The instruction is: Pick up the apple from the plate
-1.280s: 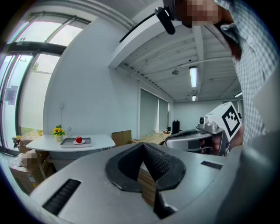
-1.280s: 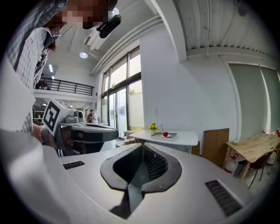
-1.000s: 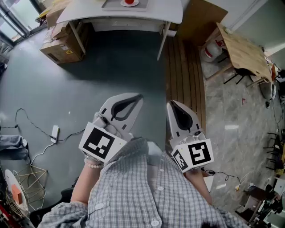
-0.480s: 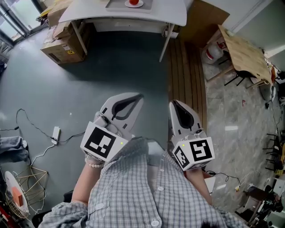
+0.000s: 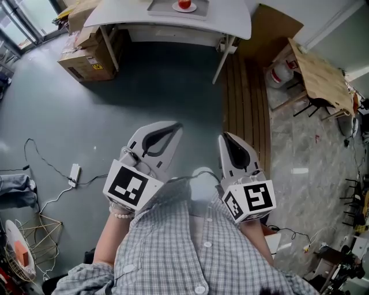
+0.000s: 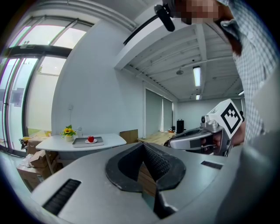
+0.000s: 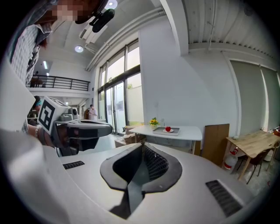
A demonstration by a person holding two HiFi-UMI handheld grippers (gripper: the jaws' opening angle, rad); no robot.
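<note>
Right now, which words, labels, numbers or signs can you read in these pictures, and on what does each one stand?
No text can be read anywhere.
On the cardboard box: a yellow sticker, too small to read.
On the jug: a red label, too blurred to read.
On the left gripper and the right gripper: only black-and-white square patterns, no letters.

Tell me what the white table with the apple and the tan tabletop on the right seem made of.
White table: smooth, even matte white top, likely painted or laminated board; cannot tell which. Tan tabletop: pale unpainted wood, probably plywood, on thin dark legs.
</note>
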